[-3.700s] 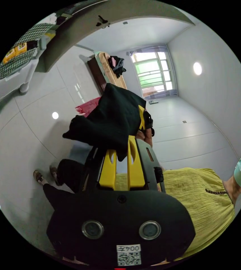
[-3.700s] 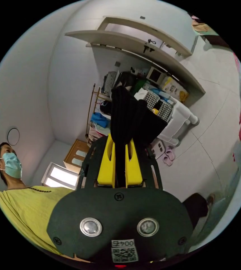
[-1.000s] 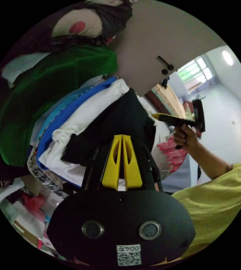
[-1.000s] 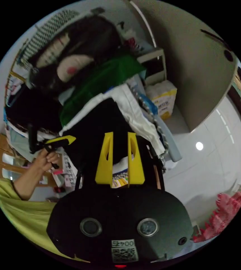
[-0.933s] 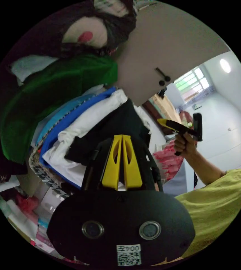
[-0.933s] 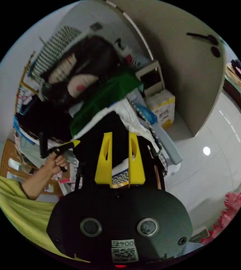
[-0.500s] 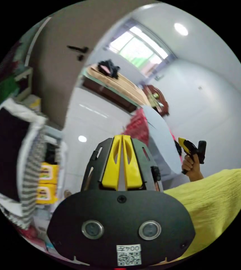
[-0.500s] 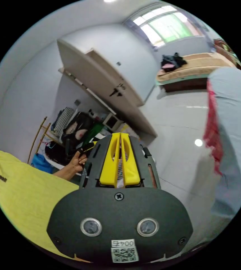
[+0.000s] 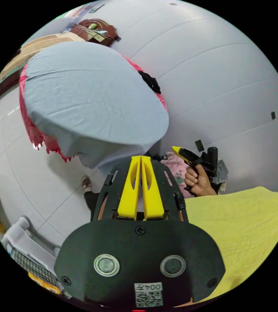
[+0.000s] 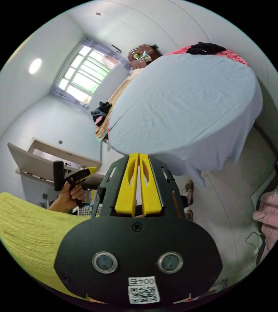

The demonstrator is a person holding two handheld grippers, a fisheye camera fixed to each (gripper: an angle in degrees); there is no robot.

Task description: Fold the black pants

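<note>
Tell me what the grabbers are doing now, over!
Left hand-held gripper shut, empty. Right hand-held gripper shut, empty. A dark garment lies on the table's far edge. Nothing blocking.

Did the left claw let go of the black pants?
Yes. The left claw held them before; now it is shut with nothing in it, pointing at the table.
</note>
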